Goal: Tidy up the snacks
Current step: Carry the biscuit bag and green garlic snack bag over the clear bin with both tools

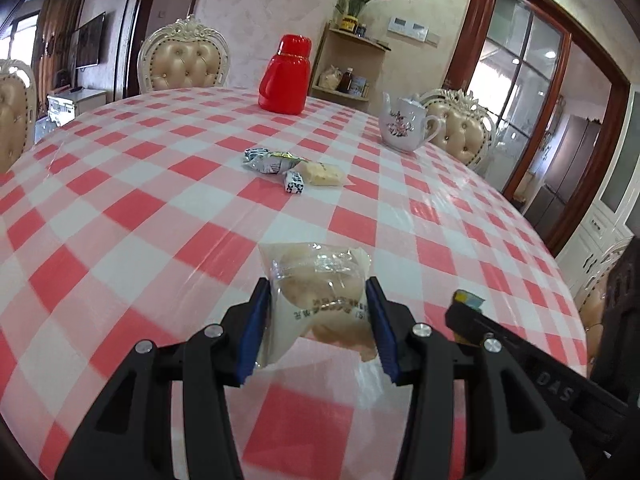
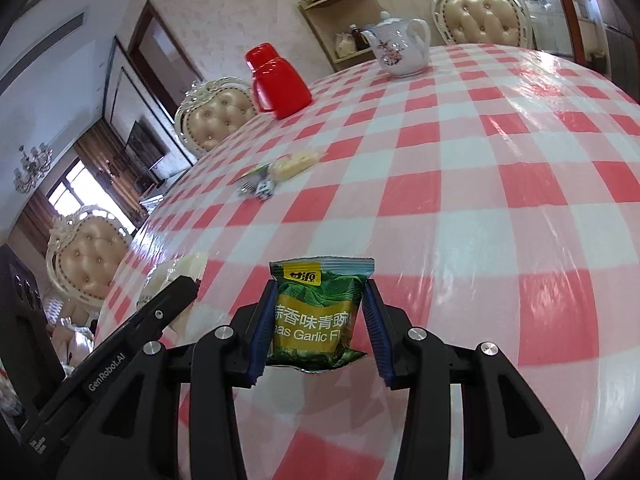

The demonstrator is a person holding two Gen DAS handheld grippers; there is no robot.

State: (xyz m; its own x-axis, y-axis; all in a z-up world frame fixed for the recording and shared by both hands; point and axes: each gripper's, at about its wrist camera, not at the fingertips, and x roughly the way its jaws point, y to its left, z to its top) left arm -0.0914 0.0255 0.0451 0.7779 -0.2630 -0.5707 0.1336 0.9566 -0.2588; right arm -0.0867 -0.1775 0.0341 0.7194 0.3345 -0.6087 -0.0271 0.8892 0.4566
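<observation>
My left gripper (image 1: 318,292) is shut on a clear-wrapped pastry packet (image 1: 320,296) and holds it just above the checked tablecloth. My right gripper (image 2: 322,294) is shut on a green garlic-pea packet (image 2: 318,312), also above the cloth. The right gripper's body shows at the lower right of the left wrist view (image 1: 520,356); the left gripper's body (image 2: 132,332) and its pastry packet (image 2: 180,276) show at the left of the right wrist view. A small pile of snacks lies mid-table: a silver packet (image 1: 268,160), a yellow wafer packet (image 1: 324,173) and a small black-and-white candy (image 1: 294,183). The pile also shows in the right wrist view (image 2: 276,174).
A red thermos jug (image 1: 285,76) stands at the far side of the round table (image 1: 120,208), and a white flowered teapot (image 1: 402,126) at the far right. Cream padded chairs (image 1: 184,60) surround the table. A wall shelf with jars (image 1: 348,68) stands behind.
</observation>
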